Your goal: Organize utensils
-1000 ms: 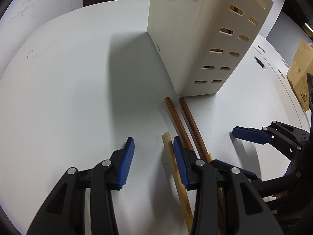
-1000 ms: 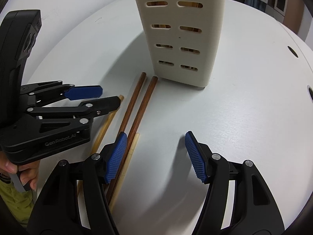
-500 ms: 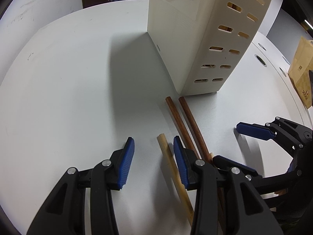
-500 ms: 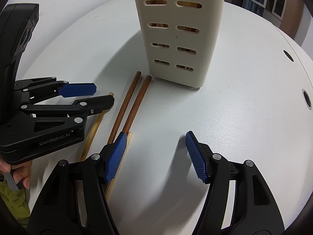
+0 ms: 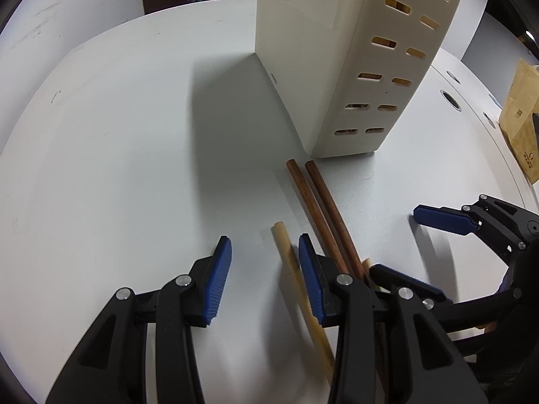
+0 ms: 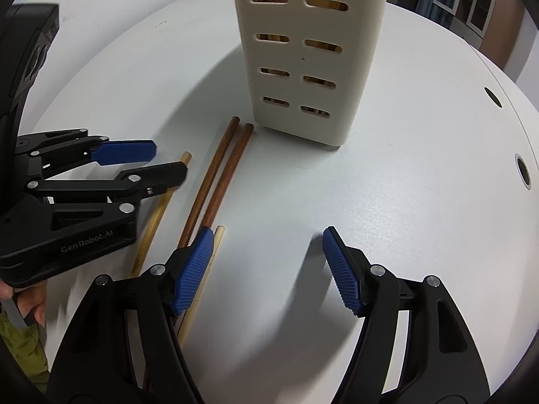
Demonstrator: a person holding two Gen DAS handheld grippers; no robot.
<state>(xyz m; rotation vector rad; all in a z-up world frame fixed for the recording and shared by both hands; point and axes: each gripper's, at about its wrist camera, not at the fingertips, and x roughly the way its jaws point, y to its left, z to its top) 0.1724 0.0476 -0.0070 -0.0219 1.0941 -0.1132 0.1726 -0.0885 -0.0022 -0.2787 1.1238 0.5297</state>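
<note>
My white round table (image 5: 118, 168) carries a cream slotted holder (image 5: 340, 67) standing upright, with a brown paper bag (image 5: 520, 118) at the far edge. 2 dark chopsticks (image 5: 323, 208) lie side by side, tips just short of the holder; 2 pale chopsticks (image 5: 296, 279) lie beside them. Both tools tilt steeply down. My left tool (image 5: 264, 276) is open, a pale chopstick lying between its pads, not pinched. My right tool (image 6: 266, 269) is opening over bare table, its left pad above the other pale chopstick.
</note>
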